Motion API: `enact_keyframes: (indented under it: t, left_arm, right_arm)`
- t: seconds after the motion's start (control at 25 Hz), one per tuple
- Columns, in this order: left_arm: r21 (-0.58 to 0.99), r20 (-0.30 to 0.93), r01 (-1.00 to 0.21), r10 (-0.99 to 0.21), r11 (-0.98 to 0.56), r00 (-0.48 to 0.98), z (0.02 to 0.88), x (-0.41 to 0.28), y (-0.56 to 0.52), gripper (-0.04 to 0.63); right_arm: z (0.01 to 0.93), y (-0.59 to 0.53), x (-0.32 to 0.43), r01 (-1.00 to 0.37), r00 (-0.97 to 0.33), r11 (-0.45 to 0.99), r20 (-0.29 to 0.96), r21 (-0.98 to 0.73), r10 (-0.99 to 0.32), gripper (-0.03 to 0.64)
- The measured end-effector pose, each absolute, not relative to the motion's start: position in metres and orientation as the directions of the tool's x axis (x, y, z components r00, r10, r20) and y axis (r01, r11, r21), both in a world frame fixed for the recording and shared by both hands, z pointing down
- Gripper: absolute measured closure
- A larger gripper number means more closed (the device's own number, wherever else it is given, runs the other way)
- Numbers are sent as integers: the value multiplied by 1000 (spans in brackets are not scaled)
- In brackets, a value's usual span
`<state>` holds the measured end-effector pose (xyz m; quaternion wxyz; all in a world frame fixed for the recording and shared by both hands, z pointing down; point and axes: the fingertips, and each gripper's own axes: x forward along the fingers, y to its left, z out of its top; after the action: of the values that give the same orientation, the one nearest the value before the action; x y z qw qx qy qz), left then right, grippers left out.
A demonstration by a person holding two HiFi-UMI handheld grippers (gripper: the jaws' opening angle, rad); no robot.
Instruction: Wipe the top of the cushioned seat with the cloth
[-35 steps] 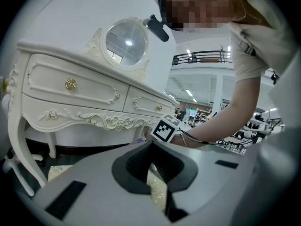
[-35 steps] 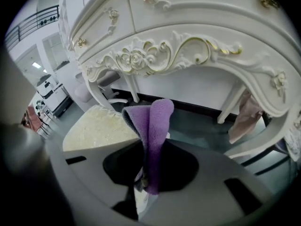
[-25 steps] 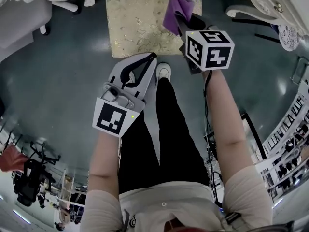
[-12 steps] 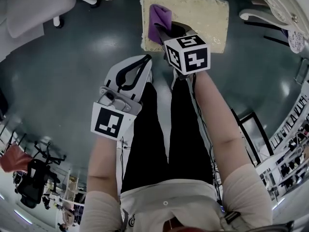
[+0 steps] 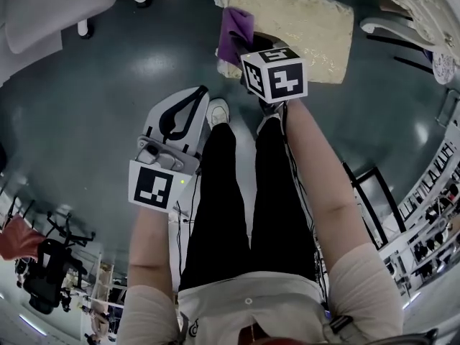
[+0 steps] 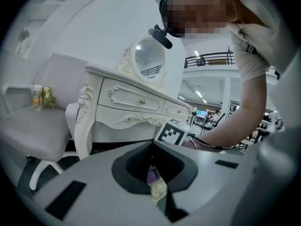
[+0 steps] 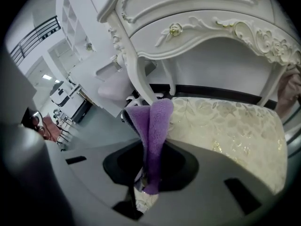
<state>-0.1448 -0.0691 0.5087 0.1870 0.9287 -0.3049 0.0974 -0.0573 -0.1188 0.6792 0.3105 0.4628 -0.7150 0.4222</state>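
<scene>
The cushioned seat [image 5: 309,24] is cream with a gold pattern and lies at the top of the head view. My right gripper [image 5: 231,49] is shut on a purple cloth [image 5: 236,29], which rests on the seat's left edge near its front corner. In the right gripper view the cloth [image 7: 155,126] hangs folded from the shut right gripper [image 7: 146,175], with the seat [image 7: 230,126] spreading to the right. My left gripper [image 5: 196,93] hangs over the floor, left of the seat, shut and holding nothing. The left gripper [image 6: 153,147] looks toward the right one's marker cube [image 6: 170,134].
A white ornate dressing table [image 7: 202,27] stands over the seat's far side; its leg [image 5: 392,27] shows at right. A grey office chair [image 5: 57,6] stands at top left. The person's legs and shoes [image 5: 218,111] are just before the seat. Grey floor [image 5: 93,113] lies around.
My right gripper has dragged the purple cloth across the seat from its far right side to its left edge. The left gripper has stayed shut over the floor.
</scene>
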Motion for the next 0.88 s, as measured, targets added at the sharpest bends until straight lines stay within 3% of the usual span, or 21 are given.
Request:
enact_keyframes:
  t: [0.28,0.88]
  left_arm:
    - [263,281,-598,-532,-757,799,504,-119,-74,583]
    - [275,290,-574,-502,-772,815,507,-14,-42,583]
  right_arm:
    - [678,-116,-35,-923,-380,227,834,-311,-400,540]
    - [683,-95,102,-959,-270,194,873,-206,-406,543]
